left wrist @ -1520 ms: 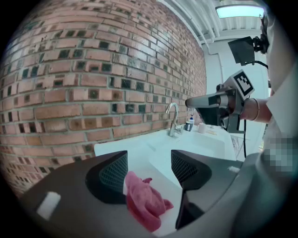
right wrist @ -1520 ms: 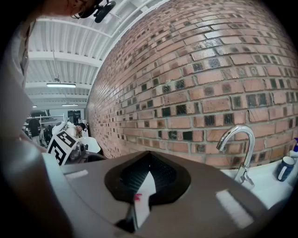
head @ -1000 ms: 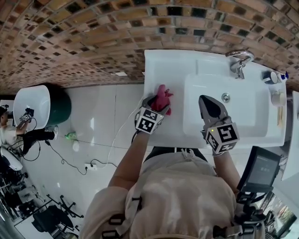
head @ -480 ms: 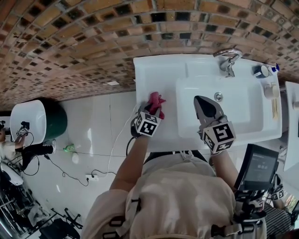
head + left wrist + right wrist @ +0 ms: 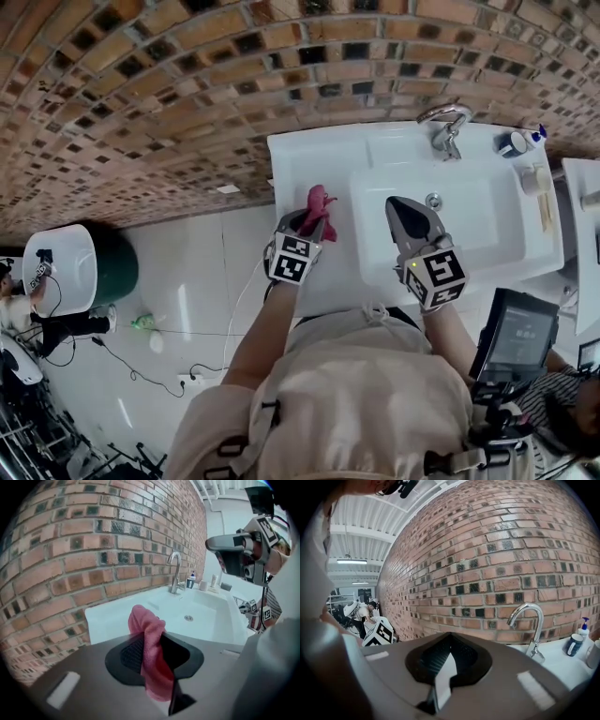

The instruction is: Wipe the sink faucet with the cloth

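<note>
A pink cloth (image 5: 316,202) hangs pinched between the jaws of my left gripper (image 5: 313,221), lifted just above the left counter of the white sink (image 5: 309,155). Those jaws are still closing, with the cloth (image 5: 149,634) bunched between the pads and drooping below the left gripper (image 5: 149,644). The chrome faucet (image 5: 444,125) stands at the back of the basin, well to the right of the cloth; it also shows as a curved faucet (image 5: 175,571) in the left gripper view. My right gripper (image 5: 403,210) hovers over the basin's left part, shut and empty, pointing toward the faucet (image 5: 530,623).
A brick wall (image 5: 187,84) runs behind the sink. A blue-capped soap bottle (image 5: 518,142) and a small white cup (image 5: 532,178) stand right of the faucet. The drain (image 5: 432,201) lies just beyond the right gripper. A dark screen (image 5: 516,342) sits at the lower right.
My left gripper's jaws have closed on the pink cloth and raised it off the counter. The right gripper has hardly moved.
</note>
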